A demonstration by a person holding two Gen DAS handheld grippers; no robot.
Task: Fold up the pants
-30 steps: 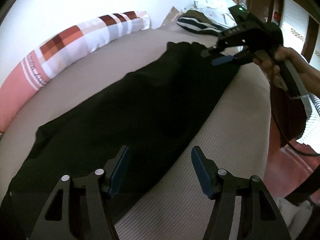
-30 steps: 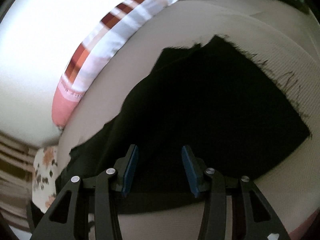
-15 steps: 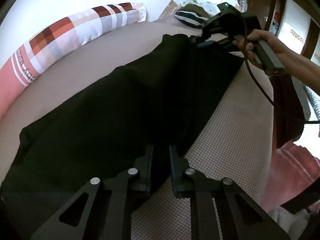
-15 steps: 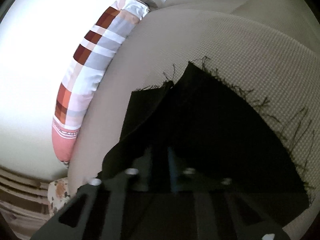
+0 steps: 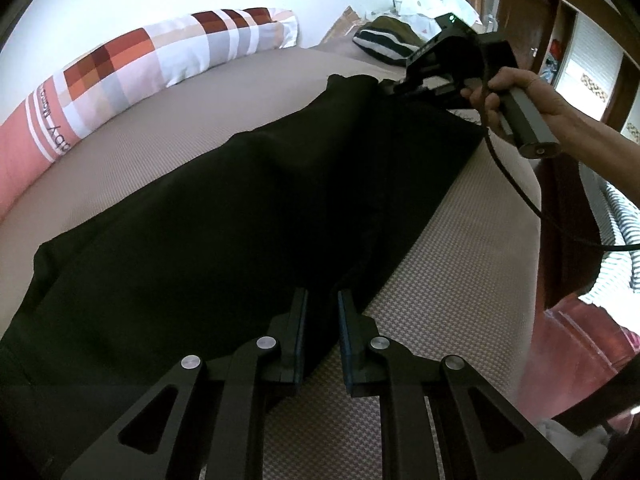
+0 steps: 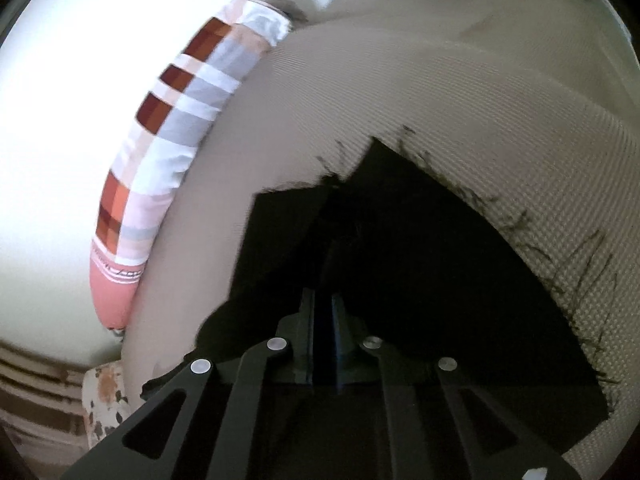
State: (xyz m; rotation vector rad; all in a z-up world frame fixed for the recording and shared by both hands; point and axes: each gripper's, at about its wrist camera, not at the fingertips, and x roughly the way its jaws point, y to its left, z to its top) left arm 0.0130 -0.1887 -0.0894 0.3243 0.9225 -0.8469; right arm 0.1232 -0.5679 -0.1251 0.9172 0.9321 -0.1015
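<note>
Black pants [image 5: 248,216] lie stretched lengthwise on the tan bed [image 5: 460,264], beside a checked bolster [image 5: 160,60] along the wall. The left gripper [image 5: 322,336] is clenched on the pants' near edge at the waist end, fabric pinched between its jaws. The right gripper [image 6: 323,340], held in the person's hand [image 5: 516,96], is clenched on the frayed hem end. To my eye the fold should go well if both ends rise together, keeping the cloth taut and the edges aligned, then lowering hem onto waist without dragging.
</note>
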